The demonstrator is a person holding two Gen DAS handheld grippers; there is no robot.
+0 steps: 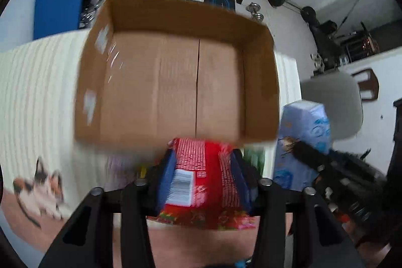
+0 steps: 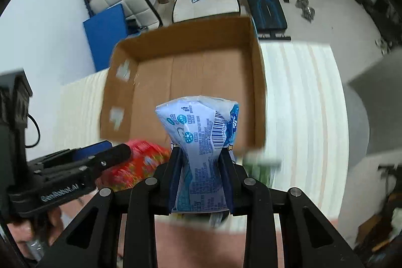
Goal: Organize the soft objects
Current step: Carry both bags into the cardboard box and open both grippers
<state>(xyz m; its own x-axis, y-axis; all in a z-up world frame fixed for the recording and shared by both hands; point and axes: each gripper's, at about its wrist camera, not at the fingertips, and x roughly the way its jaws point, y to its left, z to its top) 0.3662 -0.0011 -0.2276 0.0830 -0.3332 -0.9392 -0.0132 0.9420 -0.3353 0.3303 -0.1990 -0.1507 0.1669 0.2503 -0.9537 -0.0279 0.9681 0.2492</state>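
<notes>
The left tool (image 1: 203,162) is clamped on a red tissue pack (image 1: 201,180), its 2 fingers pinching the pack's sides, just at the near wall of an open cardboard box (image 1: 258,82). The right tool (image 2: 201,160) is clamped on a light blue tissue pack (image 2: 201,140), squeezed narrow between the fingers and held upright over the box's near right corner. The box stands on a pale striped cloth (image 2: 301,104) covering the bench. In the left view the blue pack shows to the right of the box, beside the red one. A green item (image 2: 261,165) lies blurred near the box's corner.
</notes>
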